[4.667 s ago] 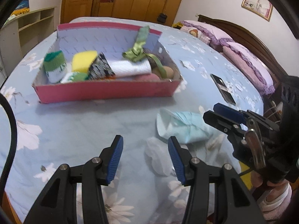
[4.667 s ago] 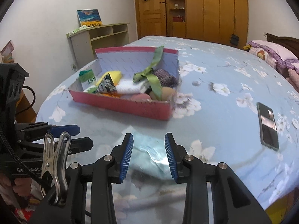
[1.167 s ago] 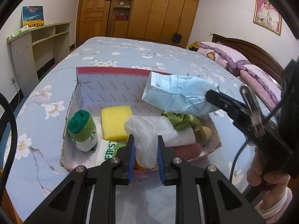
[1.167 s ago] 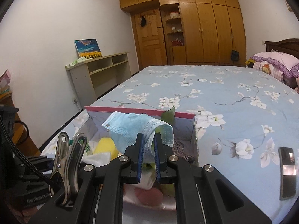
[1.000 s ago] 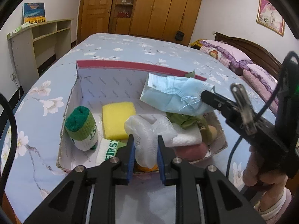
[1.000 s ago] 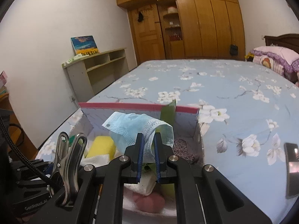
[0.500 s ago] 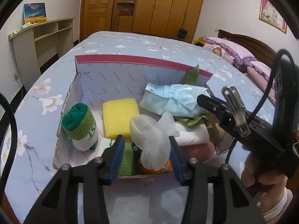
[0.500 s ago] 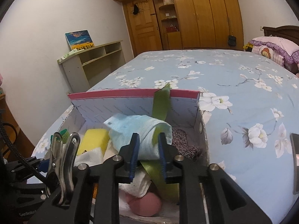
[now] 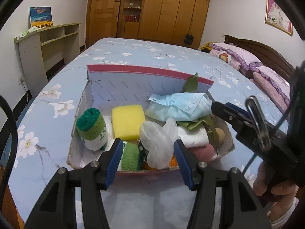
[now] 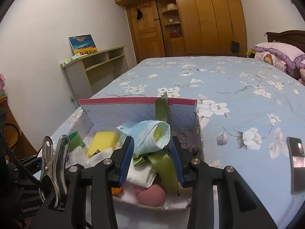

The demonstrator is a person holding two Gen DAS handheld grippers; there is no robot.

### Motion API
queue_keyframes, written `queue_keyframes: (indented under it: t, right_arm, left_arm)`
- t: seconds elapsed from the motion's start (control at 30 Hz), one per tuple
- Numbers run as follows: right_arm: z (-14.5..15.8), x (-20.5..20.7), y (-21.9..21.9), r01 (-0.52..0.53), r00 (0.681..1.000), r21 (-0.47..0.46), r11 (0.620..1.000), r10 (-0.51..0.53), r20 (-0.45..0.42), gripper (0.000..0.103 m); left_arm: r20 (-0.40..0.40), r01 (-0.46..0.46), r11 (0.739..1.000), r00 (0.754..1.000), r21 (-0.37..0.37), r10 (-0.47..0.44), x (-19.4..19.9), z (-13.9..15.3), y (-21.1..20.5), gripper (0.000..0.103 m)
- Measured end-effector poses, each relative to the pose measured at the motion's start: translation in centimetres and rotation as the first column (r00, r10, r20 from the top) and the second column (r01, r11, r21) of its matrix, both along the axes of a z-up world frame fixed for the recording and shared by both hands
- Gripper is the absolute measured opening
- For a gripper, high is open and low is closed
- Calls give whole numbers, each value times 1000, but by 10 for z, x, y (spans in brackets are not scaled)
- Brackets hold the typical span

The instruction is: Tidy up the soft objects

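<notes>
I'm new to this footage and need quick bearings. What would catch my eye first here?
The pink-rimmed box on the flowered blue bed, crammed with soft things: a yellow sponge in the middle, a green-and-white sock roll at its left end. Each gripper's jaws have just been opening: the left gripper around a white mesh puff, the right gripper around a blue face mask.

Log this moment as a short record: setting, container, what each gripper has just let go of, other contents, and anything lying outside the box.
setting: bed with blue floral bedsheet
container: pink-rimmed cardboard box
left gripper: open, jaws have just been opening; white crumpled plastic glove between the pads, not pressed
right gripper: open, jaws have just been opening; light blue face mask loose on the pile
other contents: yellow sponge, green-and-white rolled sock, green ribbon, white folded cloth
outside box: black smartphone on the sheet
</notes>
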State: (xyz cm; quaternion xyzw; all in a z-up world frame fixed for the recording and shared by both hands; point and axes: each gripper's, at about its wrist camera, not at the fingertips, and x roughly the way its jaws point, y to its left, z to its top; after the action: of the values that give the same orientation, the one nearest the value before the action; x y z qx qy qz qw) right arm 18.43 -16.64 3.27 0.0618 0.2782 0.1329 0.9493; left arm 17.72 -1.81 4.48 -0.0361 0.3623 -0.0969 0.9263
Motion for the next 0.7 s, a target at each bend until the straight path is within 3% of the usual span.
queue_keyframes:
  t: [0.37,0.7]
  right_arm:
    - [7,-45,5,-24,1000,-2,1000,24,-14,43]
    - [-12,-81,13,-33,997,-34,999,30,-77,45]
  left_arm:
    - [18,-23,1000,1000,-7,24,-30,8,9,58]
    - [0,-41,999,999,10,41,-55,-4,12,58]
